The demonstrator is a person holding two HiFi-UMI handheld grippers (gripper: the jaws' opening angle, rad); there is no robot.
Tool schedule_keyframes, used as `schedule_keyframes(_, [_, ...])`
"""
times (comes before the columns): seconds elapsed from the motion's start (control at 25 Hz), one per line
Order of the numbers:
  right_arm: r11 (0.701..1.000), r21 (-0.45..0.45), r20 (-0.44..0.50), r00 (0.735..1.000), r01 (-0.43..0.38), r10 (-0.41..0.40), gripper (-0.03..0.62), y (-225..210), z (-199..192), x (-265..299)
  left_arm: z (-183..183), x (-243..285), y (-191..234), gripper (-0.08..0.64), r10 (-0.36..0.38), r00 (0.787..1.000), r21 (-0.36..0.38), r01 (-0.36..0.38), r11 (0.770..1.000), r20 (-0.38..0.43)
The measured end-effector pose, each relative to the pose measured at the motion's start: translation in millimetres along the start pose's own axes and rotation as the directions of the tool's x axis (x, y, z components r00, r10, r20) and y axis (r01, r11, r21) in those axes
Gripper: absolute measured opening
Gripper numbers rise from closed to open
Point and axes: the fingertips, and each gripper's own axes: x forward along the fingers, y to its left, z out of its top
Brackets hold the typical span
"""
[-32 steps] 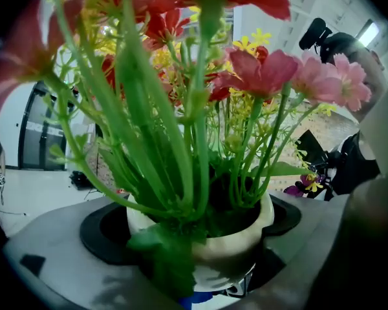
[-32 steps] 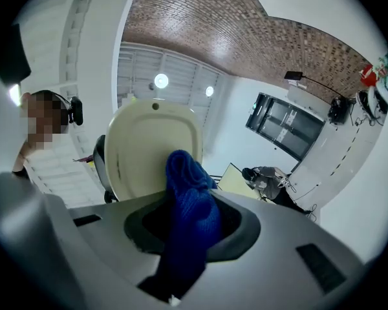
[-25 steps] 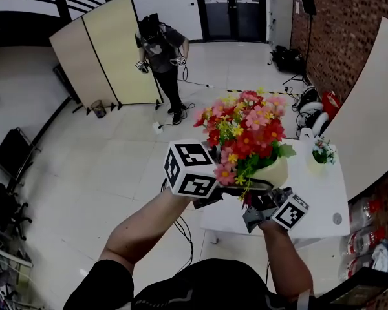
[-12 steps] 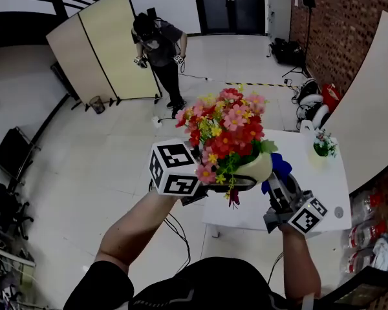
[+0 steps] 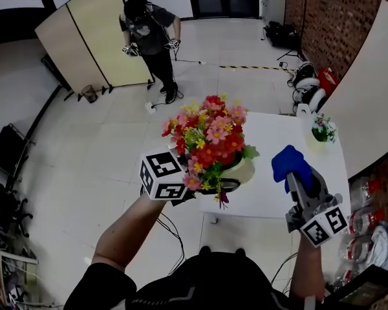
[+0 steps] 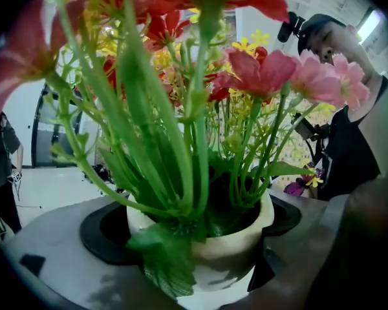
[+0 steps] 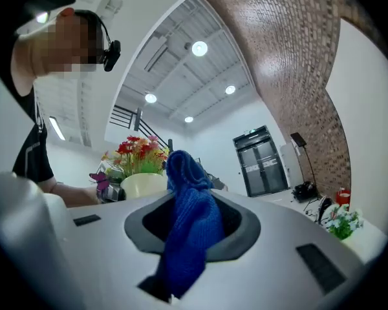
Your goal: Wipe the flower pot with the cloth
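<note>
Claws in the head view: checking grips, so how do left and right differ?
The left claw is shut on the cream flower pot of red, pink and yellow flowers; the right claw is shut on the blue knitted cloth. The left claw's jaws span the pot; the right claw's pinch close together. Both hold something; cloth and pot are apart.

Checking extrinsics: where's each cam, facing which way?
Head view: on the head, steeply down at left gripper holding the flower pot, right gripper holding the cloth, table; both forearms show.
Left gripper view: along its jaws, shut on the flower pot; person's torso at right.
Right gripper view: upward past the cloth toward ceiling; person's head at left.
Shared: flower pot in all three.
</note>
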Motion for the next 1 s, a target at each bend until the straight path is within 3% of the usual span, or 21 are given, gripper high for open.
schedule_keyframes(0.32, [0.998, -0.060, -0.060, 0.998, 0.021, -0.025, 0.080, 8.1, -14.3, 2.4, -42.6, 9.6, -1.3, 0.546, 0.024, 0.997, 0.080, -0.018, 0.997, -0.076])
schedule_keyframes(0.52, [0.998, -0.045, -0.095, 0.994, 0.046, -0.051, 0.080, 16.3, -30.8, -3.6, -111.3, 22.2, 6.5, 0.546, 0.038, 0.990, 0.081, -0.028, 0.996, -0.132])
schedule_keyframes(1.0, [0.991, -0.007, -0.180, 0.975, 0.131, -0.130, 0.080, 20.4, -92.1, -11.4, -253.4, 53.0, 18.3, 0.546, -0.029, 0.958, 0.112, 0.064, 0.992, -0.287])
